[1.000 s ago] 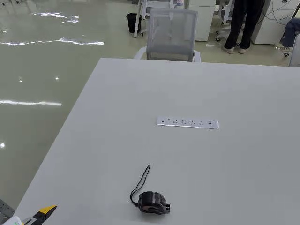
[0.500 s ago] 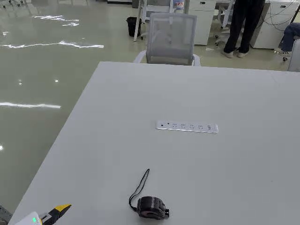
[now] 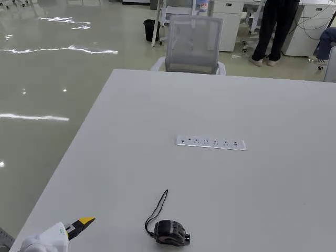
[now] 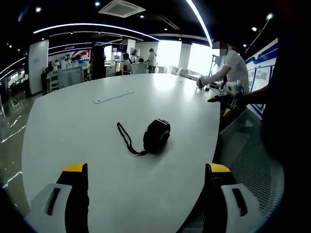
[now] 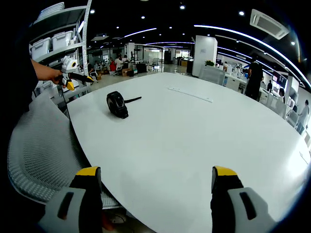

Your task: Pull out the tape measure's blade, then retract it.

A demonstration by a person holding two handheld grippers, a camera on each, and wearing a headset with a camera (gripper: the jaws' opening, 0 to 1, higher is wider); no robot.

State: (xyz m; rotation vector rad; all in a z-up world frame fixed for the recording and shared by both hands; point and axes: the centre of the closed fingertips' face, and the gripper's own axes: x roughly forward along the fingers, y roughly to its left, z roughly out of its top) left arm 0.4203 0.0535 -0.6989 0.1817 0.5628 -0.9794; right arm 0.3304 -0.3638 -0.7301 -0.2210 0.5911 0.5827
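A black tape measure [image 3: 170,232] with a black wrist strap [image 3: 157,206] lies on the white table [image 3: 220,105] near its front edge, blade wound in. In the left gripper view the tape measure [image 4: 156,135] sits ahead of my open left gripper [image 4: 146,174], well clear of its yellow-tipped fingers [image 4: 75,171]. The head view has the left gripper [image 3: 81,224] at the bottom left, left of the tape measure. My right gripper [image 5: 155,172] is open off the table's edge, with the tape measure [image 5: 117,104] far ahead to the left. Nothing is held.
A white power strip [image 3: 210,143] lies flat mid-table. A grey mesh chair [image 3: 193,39] stands at the far edge, a person [image 3: 273,26] behind it. Another mesh chair [image 5: 41,145] is by the right gripper. Glossy floor lies left of the table.
The left gripper has come up and to the right at the bottom left of the head view, closer to the tape measure. The tape measure has not moved.
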